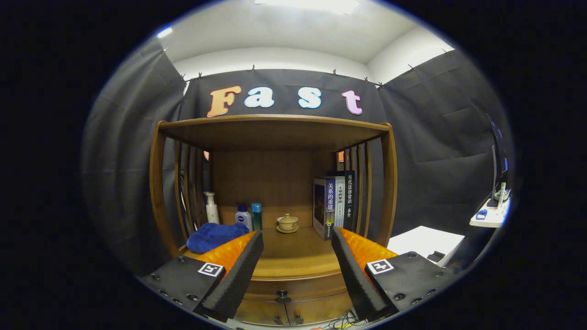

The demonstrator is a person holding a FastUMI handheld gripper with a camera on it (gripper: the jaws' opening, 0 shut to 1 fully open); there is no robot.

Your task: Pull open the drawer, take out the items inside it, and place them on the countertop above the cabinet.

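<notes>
Wooden drawer [283, 289] shut, long axis crosswise — gripper [297, 240] jaws apart.

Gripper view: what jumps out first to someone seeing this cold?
The wooden cabinet dead ahead, its countertop spread beyond the open gripper, whose fingers close on nothing. At the back sit a lidded teacup in the middle, upright books to its right, bottles and a blue cloth to its left. The drawer with its dark knob lies low between the fingers, apparently shut.
</notes>
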